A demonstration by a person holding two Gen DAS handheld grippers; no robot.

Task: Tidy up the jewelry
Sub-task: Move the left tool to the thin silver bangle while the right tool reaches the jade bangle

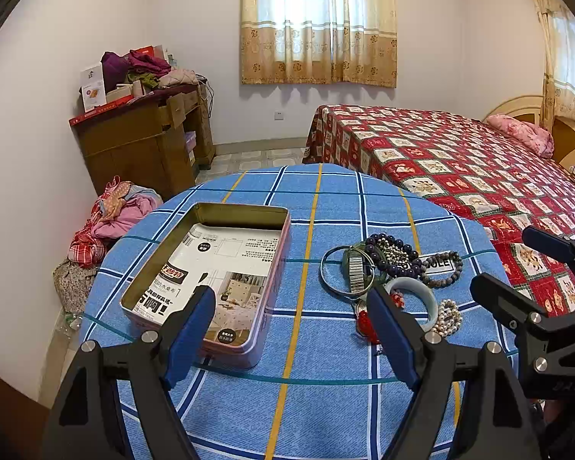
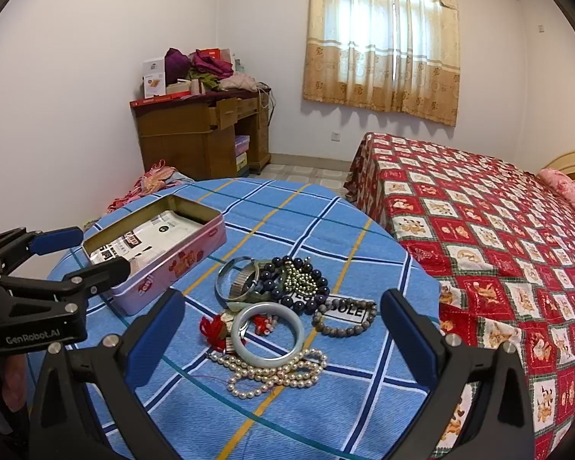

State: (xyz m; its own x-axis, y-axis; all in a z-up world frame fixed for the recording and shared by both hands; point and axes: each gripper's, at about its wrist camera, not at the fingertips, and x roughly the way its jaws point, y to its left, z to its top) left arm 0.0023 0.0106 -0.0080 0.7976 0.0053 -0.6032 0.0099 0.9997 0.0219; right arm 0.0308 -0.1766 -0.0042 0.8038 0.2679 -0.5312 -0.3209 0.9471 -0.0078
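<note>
Right wrist view: jewelry pile (image 2: 283, 306) (bangles, bead strands, pearls) lies loose on the surface just ahead of the released, empty right claw (image 2: 283, 329), tin (image 2: 153, 245) to its left holds none, left claw (image 1: 291, 326) likewise spread; sorting judged unstarted.

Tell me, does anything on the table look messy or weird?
Yes. The jewelry lies in one tangled heap on the blue checked tablecloth, bangles, beads and pearl strand overlapping, none inside the open tin beside it. The tin holds only a printed paper sheet. Nothing looks broken or spilled.
</note>
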